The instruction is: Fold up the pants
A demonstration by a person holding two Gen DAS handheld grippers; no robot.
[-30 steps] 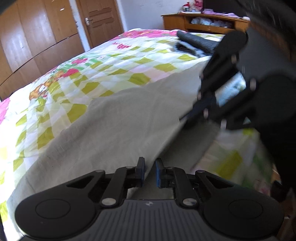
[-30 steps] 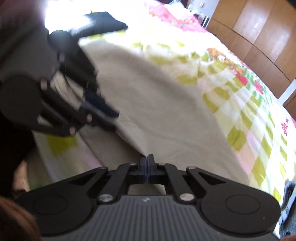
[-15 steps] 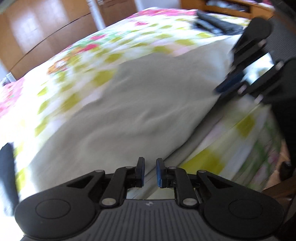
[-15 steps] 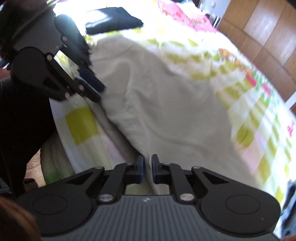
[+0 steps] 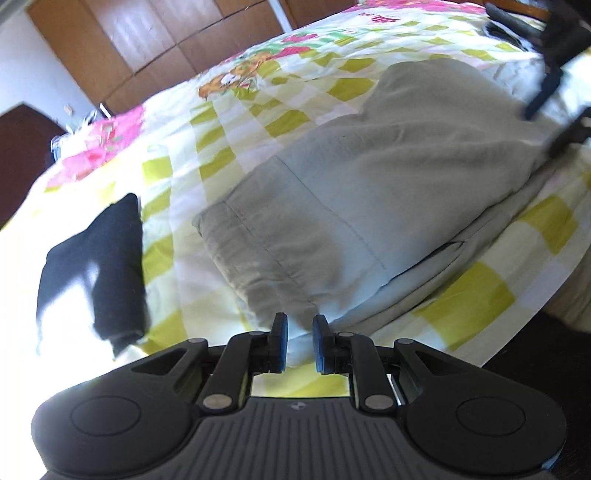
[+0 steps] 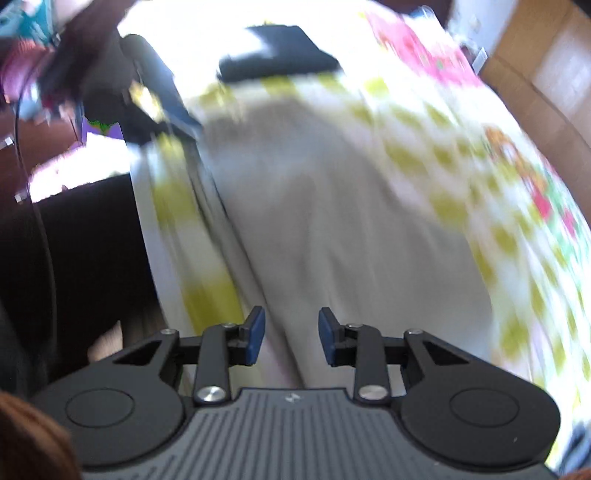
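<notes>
Grey-beige pants [image 5: 369, 177] lie folded lengthwise on the checked bed sheet [image 5: 258, 110], near the bed's side edge. My left gripper [image 5: 299, 343] hovers just in front of the waistband end. Its blue pads stand a narrow gap apart with nothing pinched between them. In the blurred right wrist view the pants [image 6: 314, 203] run away from my right gripper [image 6: 291, 339]. Its jaws are opening, and the cloth lies under the gap without being pressed. Each gripper shows in the other's view: the right gripper [image 5: 546, 92] at the top right, the left gripper [image 6: 173, 107] at the upper left.
A folded black garment [image 5: 99, 266] lies on the sheet left of the waistband and shows in the right wrist view too [image 6: 277, 62]. Another dark garment [image 5: 506, 18] lies at the far right. Wooden wardrobe doors [image 5: 147, 44] stand behind the bed. The bed's edge drops off at the lower right.
My right gripper went from shut at the pants' edge to open. The left gripper swung along the pants to the waistband end. The two grippers are now farther apart.
</notes>
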